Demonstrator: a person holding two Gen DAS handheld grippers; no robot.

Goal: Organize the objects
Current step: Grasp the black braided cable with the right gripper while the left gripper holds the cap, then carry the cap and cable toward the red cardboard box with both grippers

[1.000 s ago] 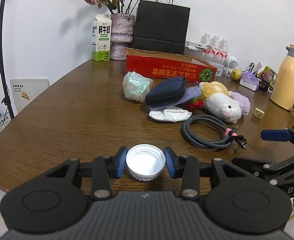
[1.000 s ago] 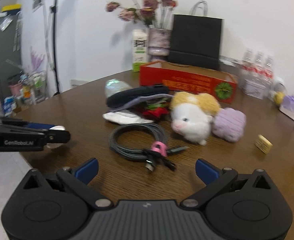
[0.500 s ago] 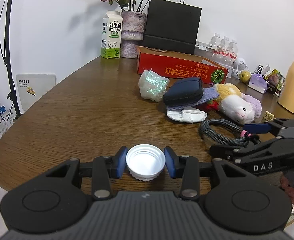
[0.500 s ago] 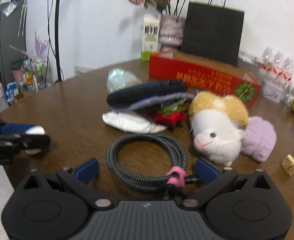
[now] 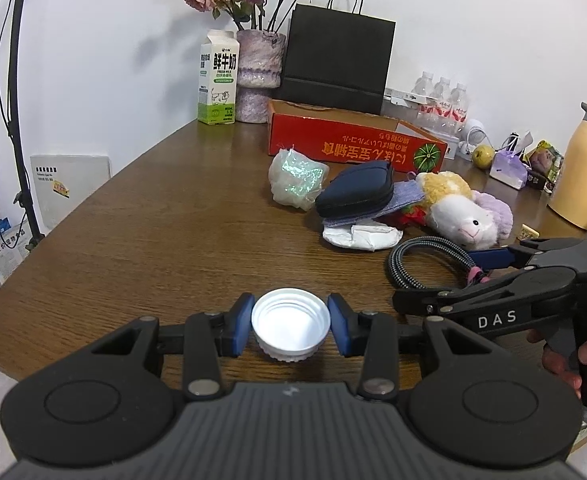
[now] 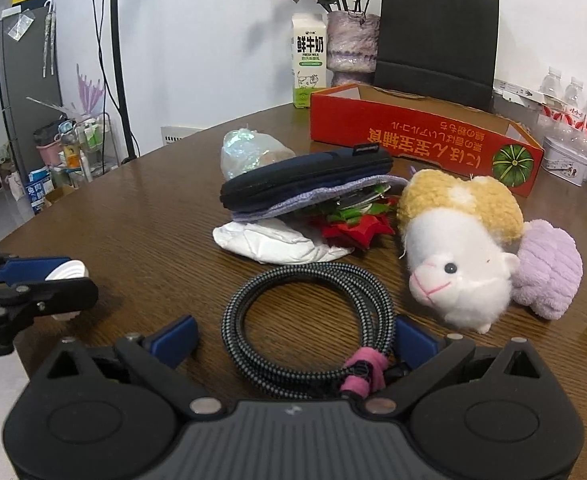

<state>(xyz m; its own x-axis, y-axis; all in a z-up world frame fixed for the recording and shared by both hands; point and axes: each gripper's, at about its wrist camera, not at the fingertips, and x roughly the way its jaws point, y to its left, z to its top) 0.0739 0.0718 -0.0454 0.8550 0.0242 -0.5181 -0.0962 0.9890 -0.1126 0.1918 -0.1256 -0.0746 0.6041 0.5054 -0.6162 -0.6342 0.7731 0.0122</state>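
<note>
My left gripper point(image 5: 290, 325) is shut on a white plastic cap point(image 5: 290, 329), held just above the wooden table point(image 5: 153, 232) near its front edge; the cap also shows in the right wrist view point(image 6: 66, 276). My right gripper point(image 6: 295, 338) is open, its blue pads on either side of the near part of a coiled braided cable point(image 6: 305, 320) with a pink tie point(image 6: 363, 372). The cable also shows in the left wrist view point(image 5: 429, 260).
Behind the cable lie a white packet point(image 6: 277, 242), a dark pouch point(image 6: 305, 182), a red bow point(image 6: 357, 228), a plush sheep point(image 6: 461, 248) and a shiny wrapped bundle point(image 6: 249, 150). A red cardboard box point(image 6: 421, 136), milk carton point(image 6: 309, 62), vase and black bag stand at the back.
My right gripper has moved forward and down until its open pads straddle the coiled cable. My left gripper still holds the cap and has shifted slightly.
</note>
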